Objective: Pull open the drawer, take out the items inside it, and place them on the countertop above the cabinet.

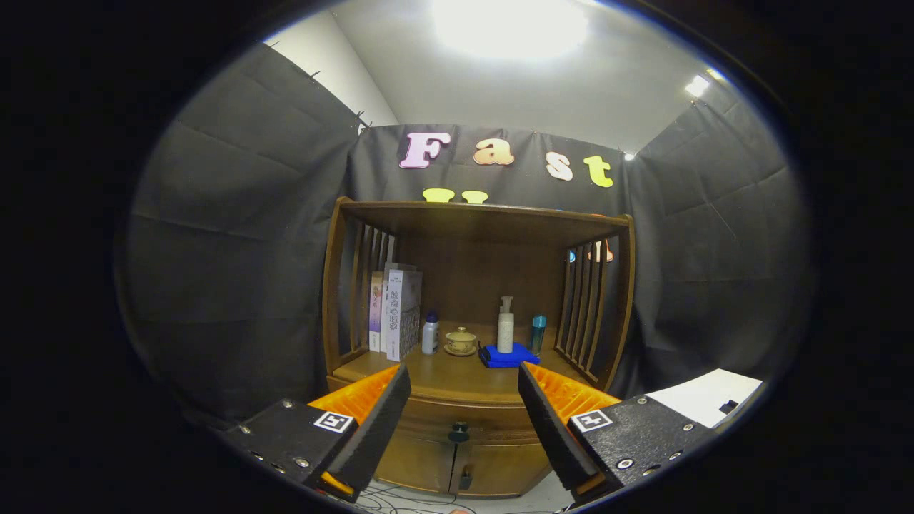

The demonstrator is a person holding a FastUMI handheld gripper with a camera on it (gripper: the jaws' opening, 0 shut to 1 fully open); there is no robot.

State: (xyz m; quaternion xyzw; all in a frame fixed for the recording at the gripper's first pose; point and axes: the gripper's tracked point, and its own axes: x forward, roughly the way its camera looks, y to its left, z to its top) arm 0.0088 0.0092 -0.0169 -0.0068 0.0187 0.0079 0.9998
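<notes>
A brown wooden cabinet (471,400) stands ahead of me against the black cloth wall. Its drawer (464,416) is closed, with a dark round knob (458,432) at its middle. The knob lies beyond my fingers, in line with the gap between them. My gripper (464,414) is open, fingers spread wide with nothing between them, still some way from the cabinet. The countertop (443,375) above the drawer is partly bare at the front. What is inside the drawer is hidden.
On the countertop stand books (396,310), a small white bottle (430,333), a lidded cup on a saucer (461,341), a pump bottle (505,325) on a blue cloth (508,357) and a teal can (538,333). Slatted sides and a top shelf enclose it. Two cupboard doors (457,464) sit below the drawer.
</notes>
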